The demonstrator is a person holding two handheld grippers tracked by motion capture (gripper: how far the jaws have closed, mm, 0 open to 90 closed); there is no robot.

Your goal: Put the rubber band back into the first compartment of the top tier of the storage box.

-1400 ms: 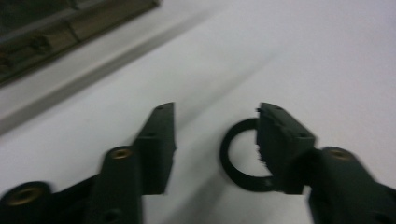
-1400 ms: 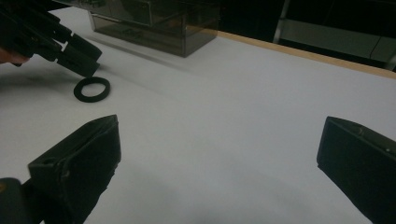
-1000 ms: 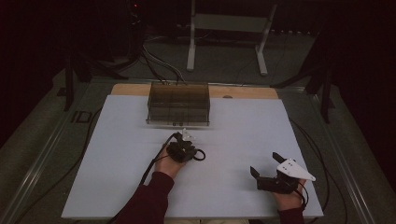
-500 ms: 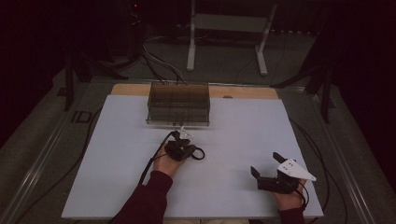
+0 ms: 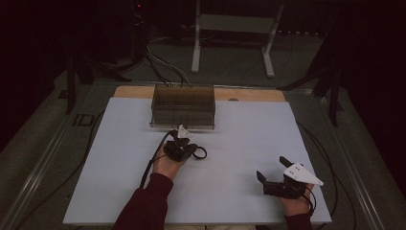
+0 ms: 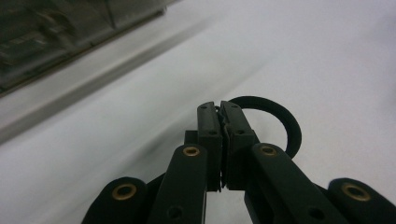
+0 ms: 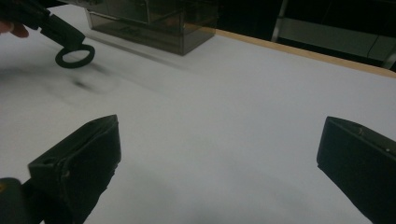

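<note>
My left gripper [image 5: 193, 149] is shut on a thin black ring [image 5: 200, 152], in front of a smoked clear box [image 5: 183, 106]. In the left gripper view the jaws [image 6: 220, 106] are pressed together on the ring's rim, and the ring [image 6: 286, 122] juts out to the right. The right gripper view shows the ring [image 7: 74, 56] hanging a little above the white sheet, with a shadow below it, gripped by the left gripper [image 7: 74, 42]. My right gripper [image 5: 271, 168] rests near the front right of the sheet. It is open [image 7: 224, 140] and holds nothing.
The white sheet [image 5: 239, 134] covers the table, with a wooden strip [image 5: 249, 94] along its far edge. The box [image 7: 154, 21] stands at the back middle. Cables [image 5: 153, 163] trail from both grippers. A metal stand [image 5: 230, 38] is on the floor beyond.
The left hand has risen slightly and lifted the ring off the sheet. The right gripper has kept still.
</note>
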